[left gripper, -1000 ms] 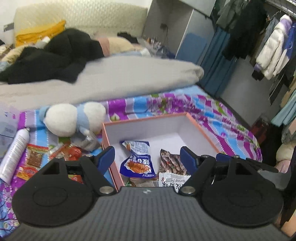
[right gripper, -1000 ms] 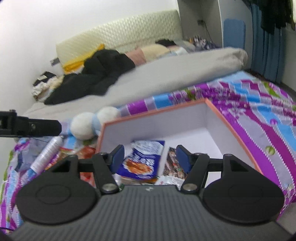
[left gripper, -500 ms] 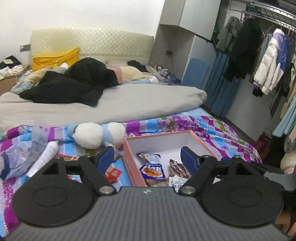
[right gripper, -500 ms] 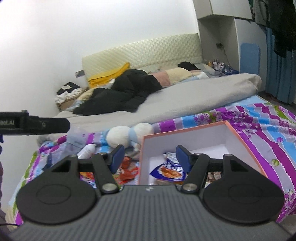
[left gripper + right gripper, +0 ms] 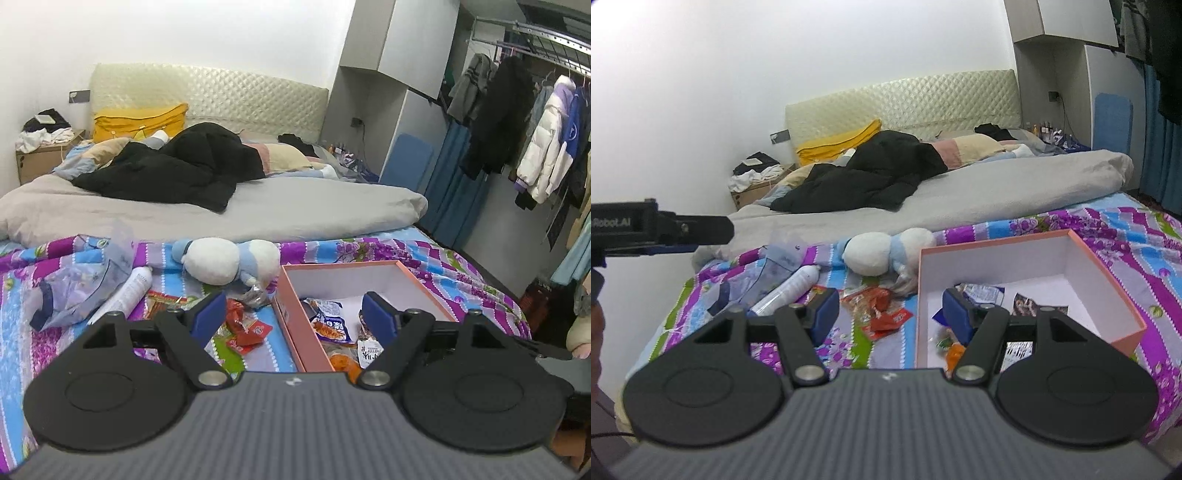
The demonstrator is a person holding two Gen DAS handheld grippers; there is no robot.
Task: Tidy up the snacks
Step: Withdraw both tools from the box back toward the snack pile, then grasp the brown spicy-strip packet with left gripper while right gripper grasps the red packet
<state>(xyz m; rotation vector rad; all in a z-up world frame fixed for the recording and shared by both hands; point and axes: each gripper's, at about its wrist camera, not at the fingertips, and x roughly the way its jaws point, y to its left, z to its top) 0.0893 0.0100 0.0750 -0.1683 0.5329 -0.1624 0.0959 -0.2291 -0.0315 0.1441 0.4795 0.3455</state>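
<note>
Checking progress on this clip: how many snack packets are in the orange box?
4 visible: a blue packet in the middle, a dark packet right of it, a white packet and an orange packet at the near edge. The left tongs may hide more.

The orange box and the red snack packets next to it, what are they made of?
The orange box looks like cardboard with a matte finish: stiff straight walls, plain white inside, no shine. The red snack packets look like thin plastic or foil film: they are crinkled and catch small glints of light.
</note>
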